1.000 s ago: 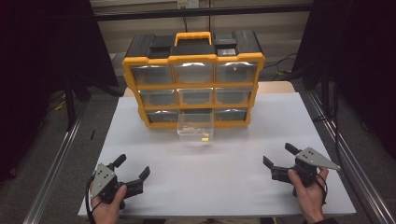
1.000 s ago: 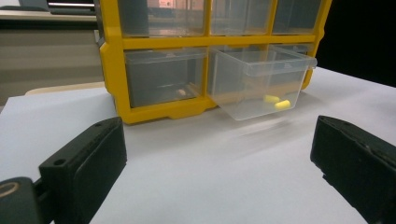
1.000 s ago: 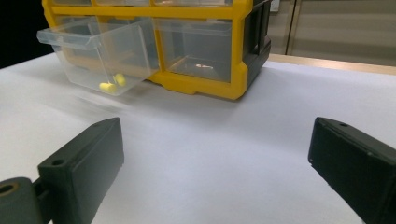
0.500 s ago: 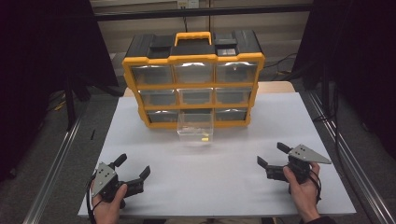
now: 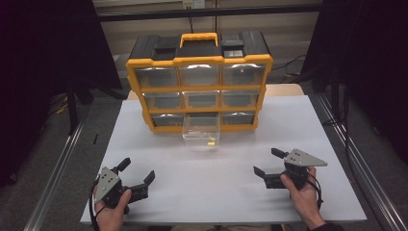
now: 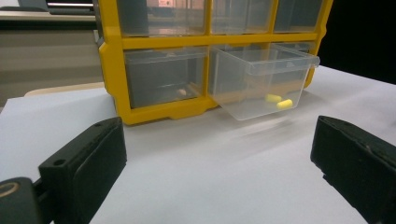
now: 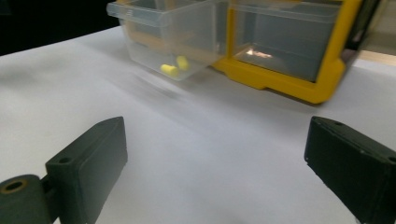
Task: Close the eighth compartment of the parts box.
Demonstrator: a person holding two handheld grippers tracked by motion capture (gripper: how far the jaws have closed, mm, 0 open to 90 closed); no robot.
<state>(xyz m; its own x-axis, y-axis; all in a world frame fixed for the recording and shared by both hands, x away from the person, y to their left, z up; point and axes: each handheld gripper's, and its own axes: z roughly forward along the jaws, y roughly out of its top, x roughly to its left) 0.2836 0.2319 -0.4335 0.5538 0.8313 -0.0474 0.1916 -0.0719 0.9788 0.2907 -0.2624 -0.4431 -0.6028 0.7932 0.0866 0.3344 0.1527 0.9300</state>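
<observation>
since a second ago the right gripper has slid left and turned inward over the white bench, while the left gripper rests where it was, both with jaws spread wide and empty. well ahead of them the clear drawer juts from the bottom middle slot of the yellow cabinet, its long axis and open end pointing at the person, two yellow pieces inside. thin and light, probably slippery and somewhat flexible, it is best pinched at the front rim.
</observation>
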